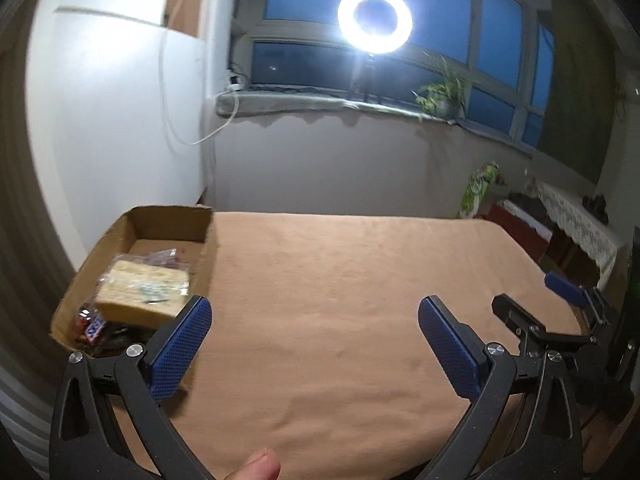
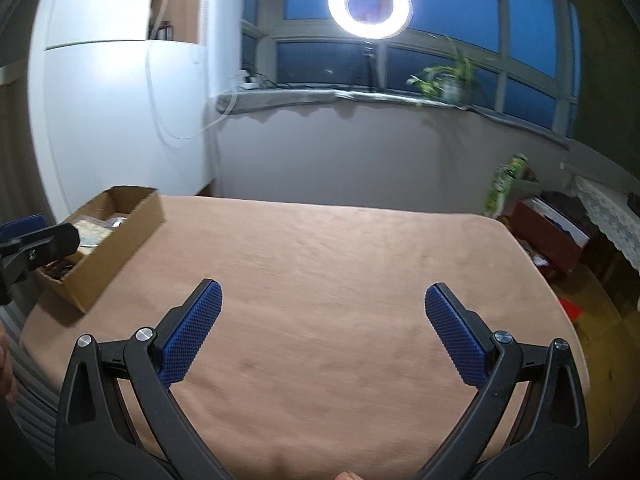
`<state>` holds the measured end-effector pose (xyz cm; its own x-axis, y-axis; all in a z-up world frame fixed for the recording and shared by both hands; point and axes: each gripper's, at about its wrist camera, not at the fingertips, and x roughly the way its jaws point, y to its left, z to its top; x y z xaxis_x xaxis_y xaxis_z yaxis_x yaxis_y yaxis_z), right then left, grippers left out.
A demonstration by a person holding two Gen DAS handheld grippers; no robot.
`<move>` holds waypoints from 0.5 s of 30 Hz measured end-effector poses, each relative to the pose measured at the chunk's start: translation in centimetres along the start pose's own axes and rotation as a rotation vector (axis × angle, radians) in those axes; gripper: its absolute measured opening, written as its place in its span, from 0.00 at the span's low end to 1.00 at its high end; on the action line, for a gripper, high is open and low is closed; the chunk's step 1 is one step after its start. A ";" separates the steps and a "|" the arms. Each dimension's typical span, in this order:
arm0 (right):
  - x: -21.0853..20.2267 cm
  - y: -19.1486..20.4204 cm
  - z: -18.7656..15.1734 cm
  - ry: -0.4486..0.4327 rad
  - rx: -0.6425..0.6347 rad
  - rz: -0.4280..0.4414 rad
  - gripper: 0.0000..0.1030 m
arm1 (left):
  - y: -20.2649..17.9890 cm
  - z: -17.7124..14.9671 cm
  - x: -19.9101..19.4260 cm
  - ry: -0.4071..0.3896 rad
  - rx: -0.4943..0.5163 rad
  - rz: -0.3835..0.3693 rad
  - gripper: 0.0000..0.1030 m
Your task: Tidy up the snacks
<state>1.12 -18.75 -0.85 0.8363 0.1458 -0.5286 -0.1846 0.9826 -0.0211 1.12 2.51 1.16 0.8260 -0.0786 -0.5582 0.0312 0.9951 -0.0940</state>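
An open cardboard box stands at the table's left edge. It holds a clear-wrapped yellowish cake pack on top and a red and blue packet nearer its front. My left gripper hangs open over bare tabletop just right of the box, with nothing between its blue pads. My right gripper is also open and empty above the middle of the table. In the right wrist view the box lies far left, and the left gripper shows beside it. The right gripper shows at the right of the left wrist view.
A tan cloth covers the table. Behind it are a white wall, a windowsill with a lit ring light and a potted plant. Low furniture with a lace cloth stands beyond the table's right edge. A thumb shows at the bottom.
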 end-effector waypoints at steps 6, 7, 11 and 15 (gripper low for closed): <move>-0.7 -4.3 -0.8 0.003 0.059 -0.050 1.00 | -3.5 -0.1 0.1 0.005 0.054 0.006 1.00; -0.7 -4.8 -0.9 0.003 0.065 -0.055 1.00 | -3.9 0.0 0.2 0.005 0.060 0.012 1.00; -1.3 -6.4 -1.3 0.007 0.086 -0.069 1.00 | -5.7 0.0 0.1 0.004 0.094 0.036 1.00; -1.8 -6.9 -1.3 0.007 0.087 -0.067 1.00 | -7.6 -0.2 -0.4 -0.015 0.148 0.078 1.00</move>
<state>0.26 -25.94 -0.84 0.8413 0.0787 -0.5347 -0.0824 0.9965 0.0171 0.45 -5.08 1.95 0.8376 -0.0011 -0.5462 0.0486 0.9962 0.0725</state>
